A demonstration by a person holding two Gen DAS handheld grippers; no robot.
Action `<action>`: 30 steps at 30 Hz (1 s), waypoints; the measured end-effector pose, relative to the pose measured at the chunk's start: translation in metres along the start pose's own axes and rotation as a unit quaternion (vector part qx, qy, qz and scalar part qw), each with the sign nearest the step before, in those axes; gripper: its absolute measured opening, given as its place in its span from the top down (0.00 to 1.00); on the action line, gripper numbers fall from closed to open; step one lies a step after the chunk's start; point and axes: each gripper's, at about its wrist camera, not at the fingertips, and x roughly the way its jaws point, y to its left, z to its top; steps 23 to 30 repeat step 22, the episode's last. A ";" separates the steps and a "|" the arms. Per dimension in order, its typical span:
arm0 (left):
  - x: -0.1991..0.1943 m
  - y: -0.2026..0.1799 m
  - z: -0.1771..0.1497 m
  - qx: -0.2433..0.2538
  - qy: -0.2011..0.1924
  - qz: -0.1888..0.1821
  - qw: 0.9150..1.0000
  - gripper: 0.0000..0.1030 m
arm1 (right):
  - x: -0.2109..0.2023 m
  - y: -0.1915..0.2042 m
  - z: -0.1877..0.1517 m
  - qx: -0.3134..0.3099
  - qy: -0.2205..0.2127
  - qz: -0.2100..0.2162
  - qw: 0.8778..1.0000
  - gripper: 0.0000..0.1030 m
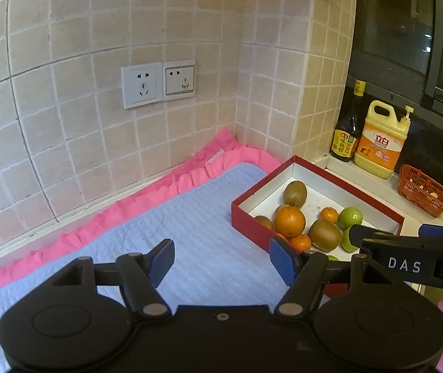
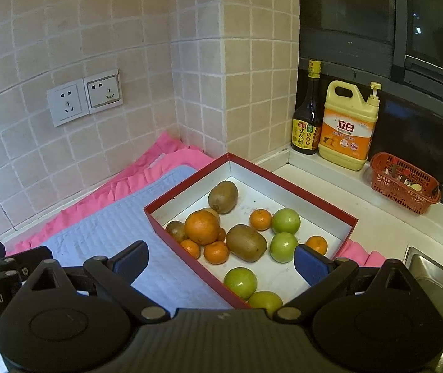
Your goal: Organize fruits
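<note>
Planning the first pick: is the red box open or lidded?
Open. The red box shows no lid; its white inside and loose fruit like the big orange are fully exposed from above.

A pale stone counter (image 2: 373, 217) runs along the tiled wall. A pink frilly cloth (image 2: 119, 183) lies on it, and a light blue mat (image 2: 122, 233) lies on the cloth. A red box (image 2: 286, 177) sits partly on the blue mat. Behind the red box stand a dark sauce bottle (image 2: 308, 118) and a yellow soap jug (image 2: 347, 127). Right of the jug is a small orange basket (image 2: 404, 183)
</note>
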 end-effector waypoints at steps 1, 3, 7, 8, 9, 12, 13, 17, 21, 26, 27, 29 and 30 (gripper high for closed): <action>0.001 -0.001 0.001 0.000 0.000 0.000 1.000 0.22 | 0.001 -0.001 0.000 0.000 0.000 0.000 1.000 0.02; 0.003 -0.004 0.002 0.000 0.000 -0.001 1.000 0.22 | 0.003 -0.002 0.001 0.002 0.000 0.000 1.000 0.02; 0.008 -0.008 0.004 0.004 0.002 -0.002 1.000 0.22 | 0.009 -0.007 0.005 0.005 0.001 0.000 1.000 0.02; 0.009 -0.009 0.005 0.004 0.003 -0.001 1.000 0.22 | 0.010 -0.008 0.006 0.005 0.001 0.001 1.000 0.02; 0.010 -0.010 0.006 0.004 0.003 -0.001 1.000 0.22 | 0.011 -0.008 0.007 0.005 0.002 0.002 1.000 0.02; 0.013 -0.014 0.008 0.005 0.004 0.001 1.000 0.22 | 0.016 -0.011 0.010 0.005 0.003 0.004 1.000 0.02; 0.015 -0.014 0.009 0.006 0.004 0.002 1.000 0.22 | 0.018 -0.011 0.010 0.005 0.004 0.005 1.000 0.02; 0.022 -0.017 0.014 0.011 0.001 -0.002 1.000 0.22 | 0.027 -0.013 0.013 0.003 0.010 0.008 1.000 0.02; 0.029 -0.020 0.016 0.016 -0.007 0.014 1.000 0.22 | 0.036 -0.014 0.017 0.001 0.014 0.012 1.000 0.02; 0.031 -0.021 0.017 0.017 -0.003 0.009 1.000 0.22 | 0.038 -0.014 0.018 0.001 0.015 0.013 1.000 0.02; 0.031 -0.021 0.017 0.017 -0.003 0.009 1.000 0.22 | 0.038 -0.014 0.018 0.001 0.015 0.013 1.000 0.02; 0.031 -0.021 0.017 0.017 -0.003 0.009 1.000 0.22 | 0.038 -0.014 0.018 0.001 0.015 0.013 1.000 0.02; 0.031 -0.021 0.017 0.017 -0.003 0.009 1.000 0.22 | 0.038 -0.014 0.018 0.001 0.015 0.013 1.000 0.02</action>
